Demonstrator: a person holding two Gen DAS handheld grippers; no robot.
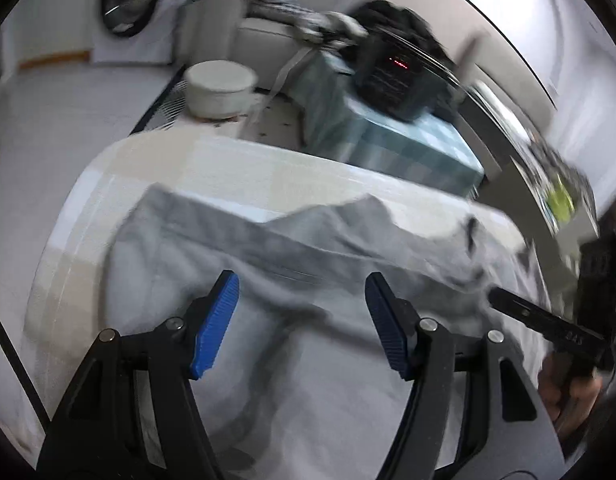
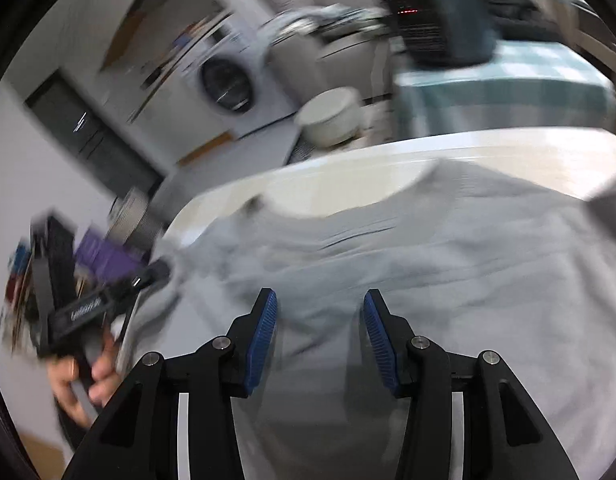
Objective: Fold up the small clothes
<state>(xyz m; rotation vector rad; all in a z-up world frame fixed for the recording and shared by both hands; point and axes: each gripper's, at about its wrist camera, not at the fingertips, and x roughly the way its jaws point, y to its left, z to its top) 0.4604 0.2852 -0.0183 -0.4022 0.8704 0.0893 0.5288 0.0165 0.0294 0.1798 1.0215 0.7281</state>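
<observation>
No writing can be read; the pictures are too blurry. The left gripper [image 1: 302, 296] is open, with nothing between its blue pads [image 1: 216, 320]. The right gripper [image 2: 320, 316] is open too, less wide, holding nothing. The grey shirt [image 1: 308, 248] lies spread out just below both, on the white table [image 1: 180, 160].

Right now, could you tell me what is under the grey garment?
The grey garment lies spread on a white table, whose surface shows along the far edge. Anything beneath the cloth itself is covered and cannot be seen.
</observation>
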